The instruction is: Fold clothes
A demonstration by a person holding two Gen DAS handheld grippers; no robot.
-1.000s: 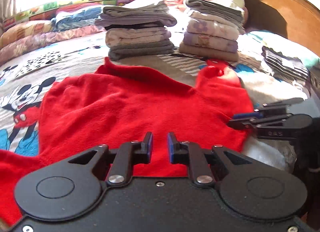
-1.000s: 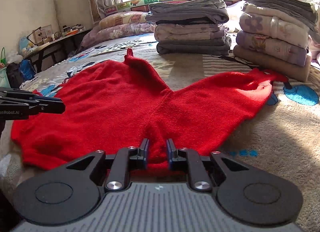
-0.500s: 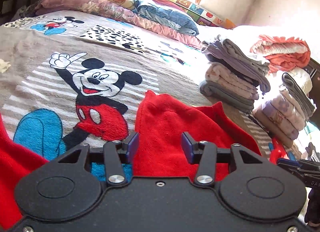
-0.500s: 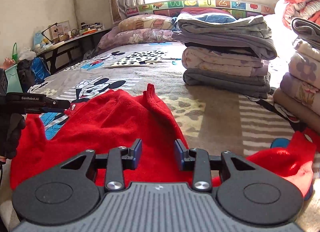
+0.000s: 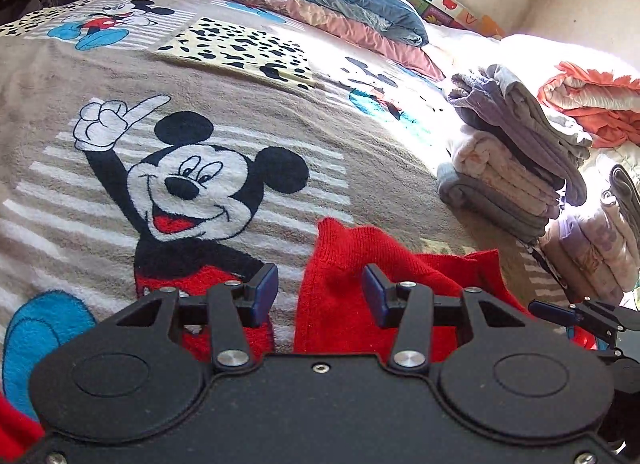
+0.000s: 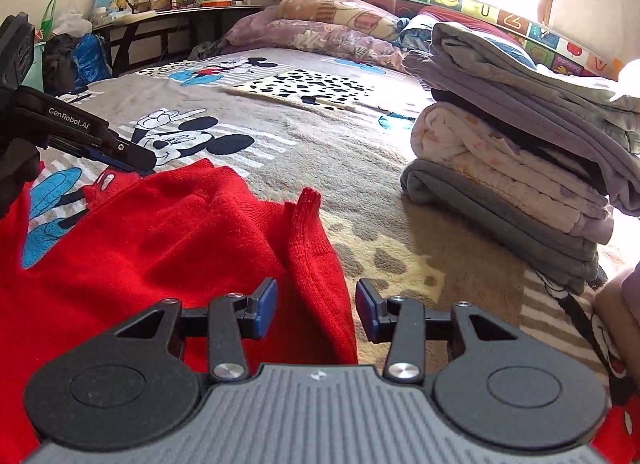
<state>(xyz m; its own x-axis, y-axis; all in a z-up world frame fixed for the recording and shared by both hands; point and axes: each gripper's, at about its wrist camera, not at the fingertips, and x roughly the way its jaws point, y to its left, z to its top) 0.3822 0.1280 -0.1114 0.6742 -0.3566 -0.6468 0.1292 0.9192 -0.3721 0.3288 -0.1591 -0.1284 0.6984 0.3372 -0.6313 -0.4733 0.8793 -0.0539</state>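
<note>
red sweater [image 6: 168, 248] on cartoon blanket [image 5: 248, 112], folded stack [image 6: 516, 168] beside (grippers spread)

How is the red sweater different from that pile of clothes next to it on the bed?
The red sweater lies loose and rumpled, one sleeve bunched up; the pile is neatly folded and stacked in layers. The sweater is a single bright red piece; the pile holds several pieces in pale grey, lilac and cream. The sweater sits right in front of both open grippers; the pile stands further off. Both rest on the cartoon mouse blanket.
</note>
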